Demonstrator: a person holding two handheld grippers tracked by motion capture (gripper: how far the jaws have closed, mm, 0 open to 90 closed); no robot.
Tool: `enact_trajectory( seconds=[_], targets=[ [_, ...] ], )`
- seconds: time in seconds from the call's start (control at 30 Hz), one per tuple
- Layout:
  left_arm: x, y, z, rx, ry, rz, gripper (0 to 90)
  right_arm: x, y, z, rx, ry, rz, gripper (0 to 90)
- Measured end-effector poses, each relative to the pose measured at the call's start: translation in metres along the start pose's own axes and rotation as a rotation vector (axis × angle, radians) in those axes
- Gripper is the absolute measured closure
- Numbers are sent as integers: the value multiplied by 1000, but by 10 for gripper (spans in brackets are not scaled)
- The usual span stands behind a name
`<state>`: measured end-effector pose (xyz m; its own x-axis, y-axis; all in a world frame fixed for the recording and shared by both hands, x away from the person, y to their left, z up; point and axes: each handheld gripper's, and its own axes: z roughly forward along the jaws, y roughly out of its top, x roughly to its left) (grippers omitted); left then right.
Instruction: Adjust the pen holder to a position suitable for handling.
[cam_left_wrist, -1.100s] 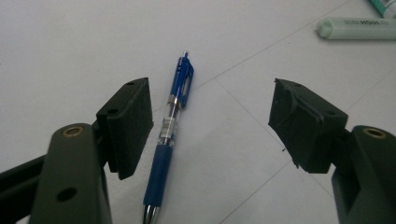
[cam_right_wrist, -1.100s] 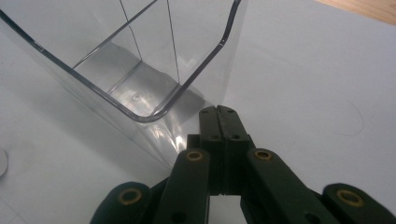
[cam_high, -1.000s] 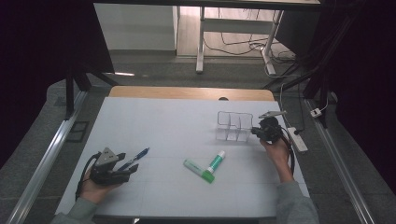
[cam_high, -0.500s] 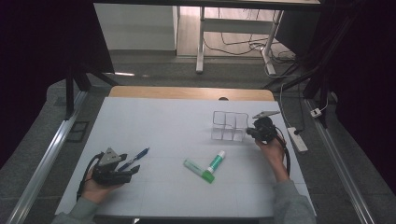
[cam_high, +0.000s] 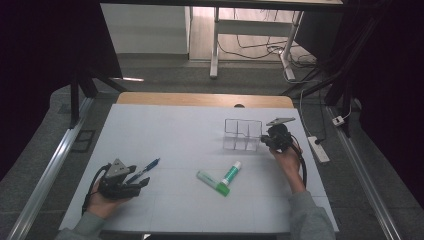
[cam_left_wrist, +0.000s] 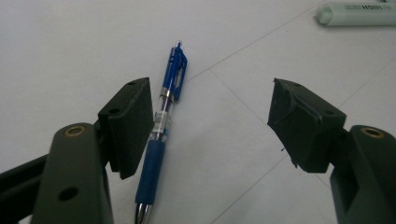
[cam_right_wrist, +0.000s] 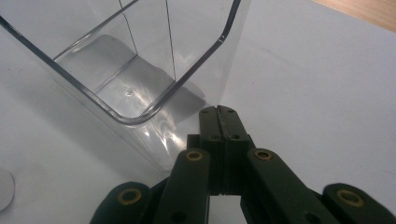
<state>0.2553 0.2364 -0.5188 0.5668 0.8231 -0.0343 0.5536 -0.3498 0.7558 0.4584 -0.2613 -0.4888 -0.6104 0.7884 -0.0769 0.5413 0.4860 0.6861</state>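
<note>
Progress: clear plastic divided organizer (cam_high: 243, 134) empty | blue click pen (cam_left_wrist: 161, 123) unlifted between wide-open left gripper (cam_left_wrist: 210, 119) | right gripper (cam_right_wrist: 219, 116) closed, probably nudging organizer, holding nothing

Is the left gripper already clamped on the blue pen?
No: the left gripper stands open, the blue pen lying on the table beside one pad.

White sheet (cam_high: 165, 140): covers the table; a wooden edge (cam_high: 200, 99) is exposed at 12 o'clock.

Pale green marker (cam_high: 209, 181) and green-capped white tube (cam_high: 231, 173): lie flat at 6 o'clock of sheet centre, their green ends close together in a V.

Power strip (cam_high: 318, 149): on the floor at 3 o'clock, just beside the table.

Loose cables (cam_high: 260, 47): floor at 1 o'clock.

Metal rail (cam_high: 47, 175): at 8 o'clock.
</note>
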Motion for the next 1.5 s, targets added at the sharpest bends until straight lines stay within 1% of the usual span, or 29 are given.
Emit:
enact_trajectory(
  seconds=[0.07, 0.2, 0.27, 0.4, 0.47, 0.6, 0.63, 0.67, 0.7, 0.73, 0.8, 0.83, 0.9, 0.97, 1.07, 1.33, 1.5],
  targets=[
    [-1, 0, 0, 3, 0, 4, 306, 2, 2, 2, 7, -4, -9, 895],
    [0, 0, -1, 1, 1, 3, 306, 4, 4, 4, 5, -6, -7, 896],
    [0, 0, 0, -1, 1, 1, 306, 7, 6, 6, 4, -1, -2, 895],
    [0, -1, 0, 4, -2, 3, 310, 11, 8, 8, 9, 13, -14, 895],
    [1, -1, 0, 2, -4, 1, 311, 12, 10, 9, 8, 9, -17, 895],
    [1, -1, 0, 2, -5, 0, 311, 14, 11, 12, -4, 34, 5, 896],
    [1, -1, 0, 2, -5, 1, 312, 18, 12, 14, 3, 31, -5, 895],
    [1, -1, 0, 2, -3, -1, 312, 18, 12, 14, 3, 31, -5, 895],
    [1, -1, 0, 2, -3, -2, 311, 21, 13, 16, 4, 41, -13, 895],
    [2, -1, 0, 2, -2, -3, 311, 21, 13, 16, 4, 41, -13, 895],
    [2, -1, 0, 0, -2, -3, 311, 26, 16, 17, 5, 60, -21, 895],
    [2, -1, 0, -1, -3, -4, 311, 26, 16, 17, 5, 60, -21, 895],
    [2, -2, -1, -2, -5, -6, 311, 32, 19, 21, 10, 64, -34, 895],
    [3, -2, -1, -1, -5, -5, 311, 34, 19, 22, 14, 67, -36, 896],
    [3, -2, 0, -1, -5, -6, 311, 40, 21, 27, 23, 72, -52, 895],
    [4, -3, 0, 2, -4, -10, 311, 47, 28, 35, 18, 85, -57, 896],
    [4, -3, 1, 6, -6, -4, 311, 51, 31, 37, 18, 89, -65, 896]
  ],
)
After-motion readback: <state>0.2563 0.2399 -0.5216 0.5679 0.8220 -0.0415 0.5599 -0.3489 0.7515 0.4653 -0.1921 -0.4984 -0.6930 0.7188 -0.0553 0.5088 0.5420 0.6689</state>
